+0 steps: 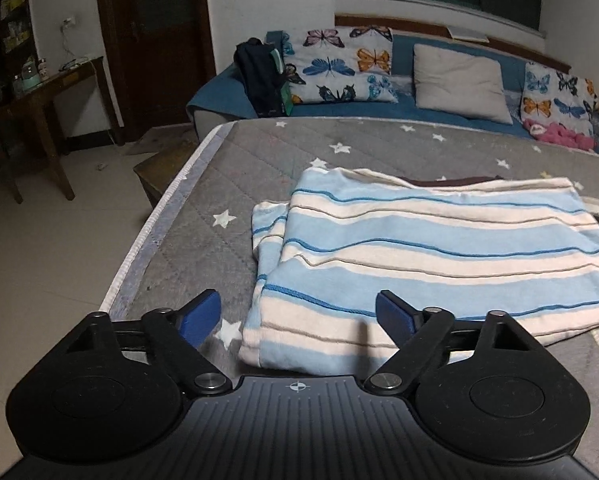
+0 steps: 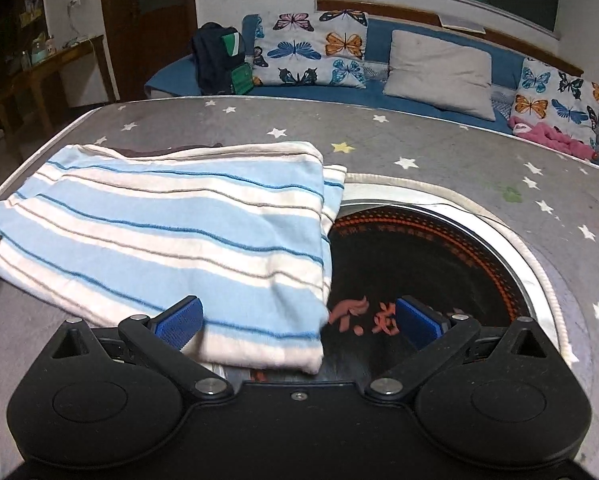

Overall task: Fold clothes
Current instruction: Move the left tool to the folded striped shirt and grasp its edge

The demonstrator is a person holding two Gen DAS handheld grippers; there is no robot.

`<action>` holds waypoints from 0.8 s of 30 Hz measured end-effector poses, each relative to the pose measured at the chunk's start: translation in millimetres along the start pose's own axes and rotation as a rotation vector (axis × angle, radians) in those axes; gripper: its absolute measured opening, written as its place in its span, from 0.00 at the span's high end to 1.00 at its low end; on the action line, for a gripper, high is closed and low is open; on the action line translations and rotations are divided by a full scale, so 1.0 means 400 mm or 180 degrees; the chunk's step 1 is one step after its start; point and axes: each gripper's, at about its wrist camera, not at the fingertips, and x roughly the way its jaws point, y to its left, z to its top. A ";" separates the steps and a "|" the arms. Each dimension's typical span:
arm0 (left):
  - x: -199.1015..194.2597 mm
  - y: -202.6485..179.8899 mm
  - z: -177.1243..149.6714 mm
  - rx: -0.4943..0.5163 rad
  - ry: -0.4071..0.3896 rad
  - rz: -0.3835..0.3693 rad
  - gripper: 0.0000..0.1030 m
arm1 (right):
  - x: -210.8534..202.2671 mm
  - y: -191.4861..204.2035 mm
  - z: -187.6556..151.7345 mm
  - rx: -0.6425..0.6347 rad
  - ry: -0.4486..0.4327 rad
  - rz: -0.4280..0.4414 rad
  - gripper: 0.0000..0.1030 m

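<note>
I see the striped shirt (image 1: 439, 252) lying folded on the bench (image 1: 203, 248). My left gripper (image 1: 299, 316) and right gripper (image 2: 299, 320) hover wide, empty, at its near edge.

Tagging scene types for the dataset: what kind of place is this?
Most likely a home living room. A blue sofa with butterfly cushions runs under a window, a wooden side table stands by the wall, and the striped garment lies on a star-print covered table.
</note>
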 end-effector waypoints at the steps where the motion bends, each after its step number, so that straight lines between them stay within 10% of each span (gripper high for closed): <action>1: 0.024 -0.001 0.005 0.0015 0.0024 -0.0007 0.26 | 0.007 0.001 0.003 0.0000 0.0012 0.0011 0.00; 24: 0.101 -0.009 0.008 0.0101 0.0123 -0.0141 0.48 | 0.062 0.002 -0.003 0.0046 0.0125 0.0108 0.09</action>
